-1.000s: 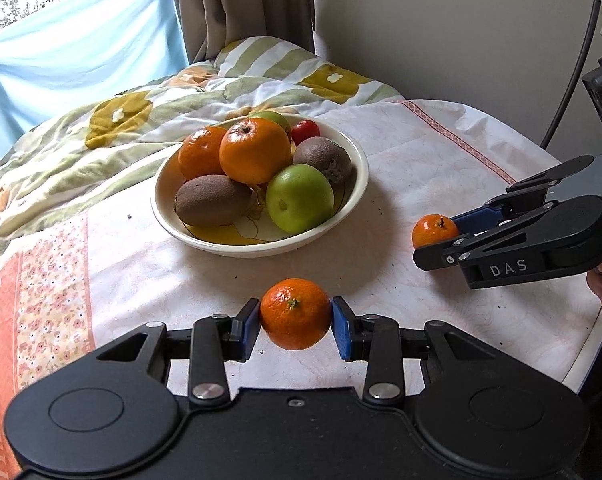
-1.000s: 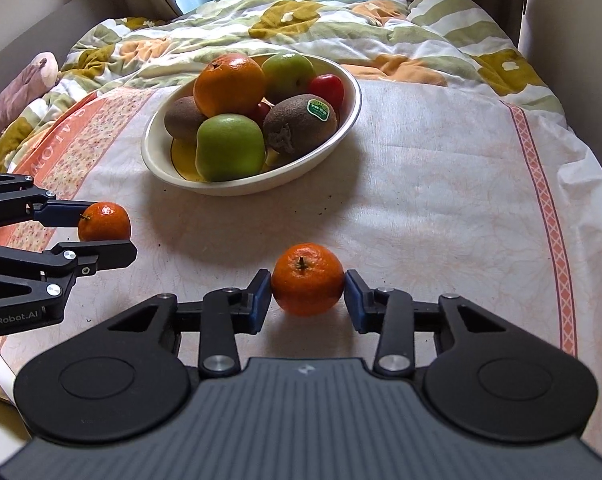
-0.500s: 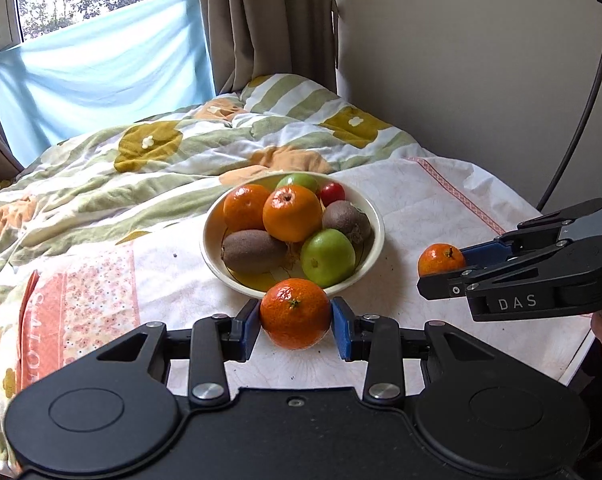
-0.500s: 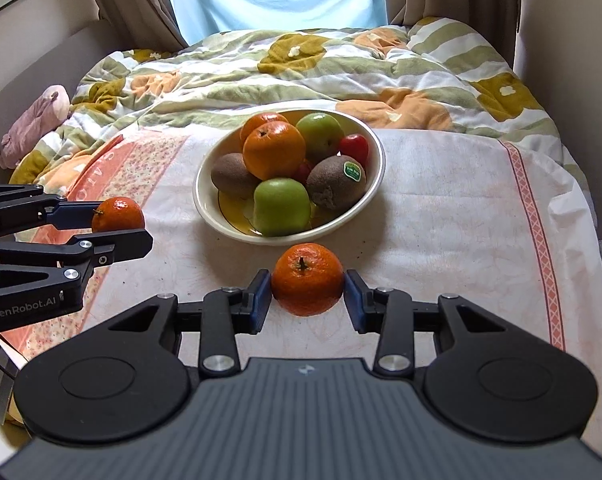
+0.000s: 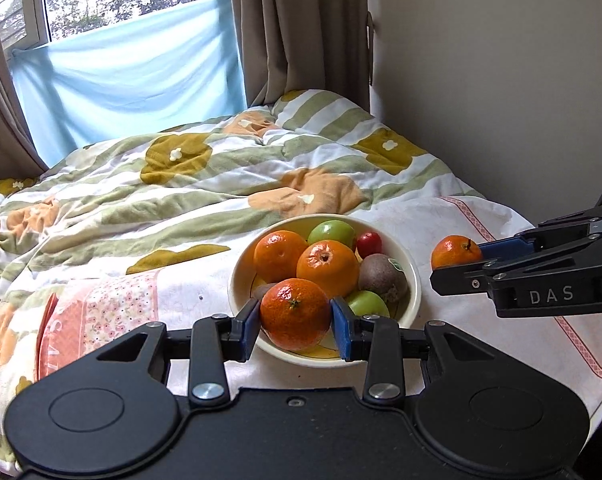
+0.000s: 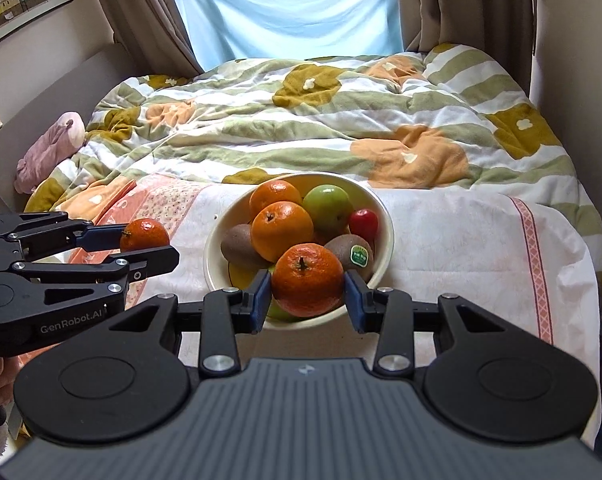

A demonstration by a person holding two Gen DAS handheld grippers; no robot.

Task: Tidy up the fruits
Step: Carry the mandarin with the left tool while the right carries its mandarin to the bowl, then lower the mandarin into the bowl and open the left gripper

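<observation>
My left gripper [image 5: 295, 330] is shut on a small tangerine [image 5: 295, 314], lifted off the cloth in front of the cream fruit bowl [image 5: 415, 280]. My right gripper [image 6: 307, 300] is shut on a second tangerine [image 6: 307, 286], also raised before the bowl [image 6: 385, 216]. Each gripper shows in the other's view: the right one [image 5: 457, 262] at the right with its tangerine [image 5: 455, 252], the left one [image 6: 149, 246] at the left with its tangerine [image 6: 145, 235]. The bowl holds two oranges, green apples, kiwis and a small red fruit.
The bowl stands on a white and pink patterned cloth [image 6: 461, 236] over a table end. Behind lies a bed with a green, white and orange flowered quilt [image 6: 301, 120]. A pink soft toy [image 6: 47, 148] rests at the far left; curtains and a window are beyond.
Both grippers have risen with their tangerines off the cloth, so the bowl now appears lower and smaller, behind the held fruit. Both grips stay the same.
</observation>
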